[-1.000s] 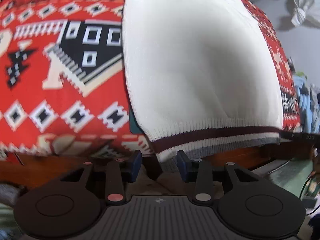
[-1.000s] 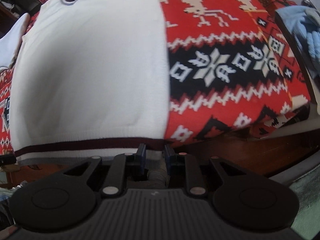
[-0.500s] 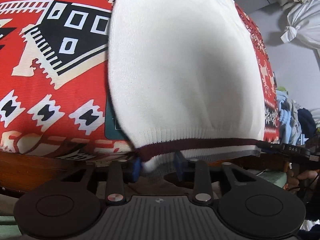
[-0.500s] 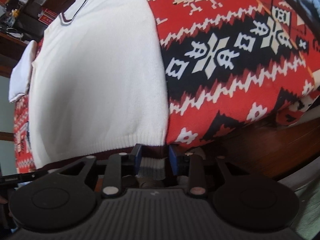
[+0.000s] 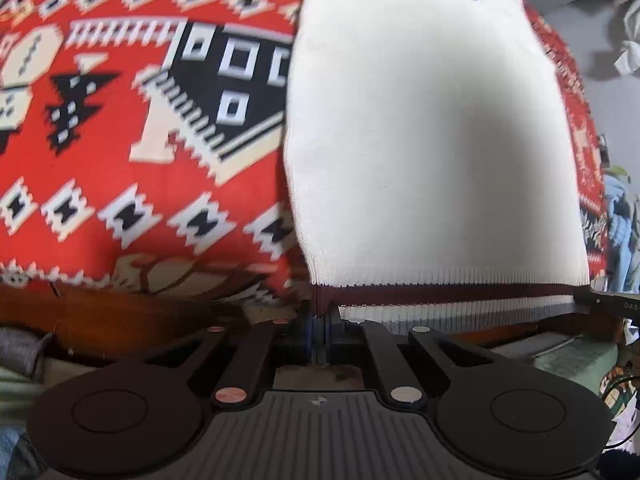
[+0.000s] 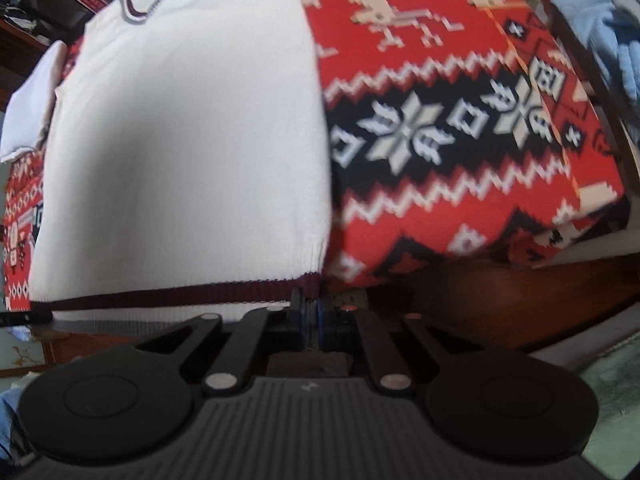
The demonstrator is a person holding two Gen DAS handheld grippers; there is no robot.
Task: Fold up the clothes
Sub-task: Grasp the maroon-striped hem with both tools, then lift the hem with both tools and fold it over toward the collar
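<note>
As both corners of the white sweater's [image 5: 432, 152] striped hem [image 5: 448, 294] are pinched by left gripper [image 5: 320, 320] and right gripper [image 6: 311, 312], a lengthwise fold is readied

Red patterned blanket [image 6: 440, 128] is the landmark: white reindeer, snowflake and zigzag bands on black, house motif [image 5: 224, 92] on its left part. Dark wooden edge [image 6: 500, 292] runs just below its near hem. Light blue cloth pile [image 6: 600, 36] lies past its right edge. White folded cloth [image 6: 30, 104] sits at its far left corner. Grey wall [image 5: 600, 120] with a white knotted bag [image 5: 628, 44] beyond its right side. Greenish surface [image 5: 568, 360] below the wood.
</note>
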